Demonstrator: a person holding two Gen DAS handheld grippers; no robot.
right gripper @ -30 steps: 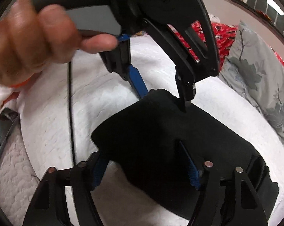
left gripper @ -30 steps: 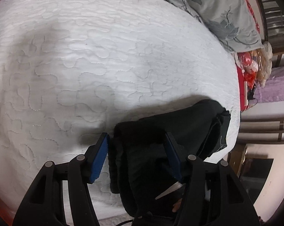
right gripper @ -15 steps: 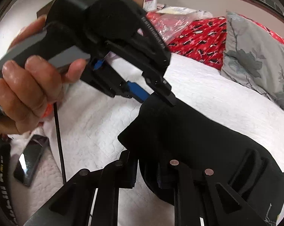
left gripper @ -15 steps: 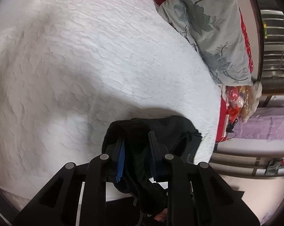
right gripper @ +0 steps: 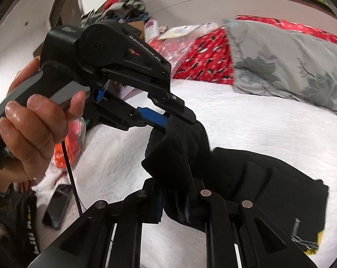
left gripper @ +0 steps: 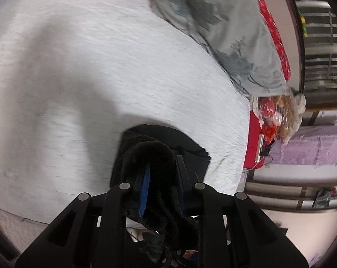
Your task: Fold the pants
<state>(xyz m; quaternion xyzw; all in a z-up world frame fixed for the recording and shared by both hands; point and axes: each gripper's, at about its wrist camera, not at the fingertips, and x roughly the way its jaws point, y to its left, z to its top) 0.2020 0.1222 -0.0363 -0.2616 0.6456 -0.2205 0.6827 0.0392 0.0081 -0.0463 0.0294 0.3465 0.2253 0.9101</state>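
The black pants [right gripper: 257, 174] lie folded on the white quilted bed [right gripper: 257, 120], near its edge. My left gripper [left gripper: 161, 169] is shut on a bunched corner of the pants [left gripper: 152, 156] and lifts it off the bed. It also shows in the right wrist view [right gripper: 175, 117], held by a hand [right gripper: 34, 129]. My right gripper [right gripper: 175, 192] is shut on the near edge of the same raised fold. The rest of the pants lies flat to the right, with a label at its corner.
A grey floral pillow [left gripper: 224, 33] and a red patterned cover [right gripper: 208, 53] lie at the head of the bed. A phone [right gripper: 57, 205] and orange items [right gripper: 68, 149] lie at the bed's left edge. A cable hangs from the left gripper.
Both grippers went from open around the pants' edge to shut on it. They have lifted the gripped fold up off the bed, away from the flat part.
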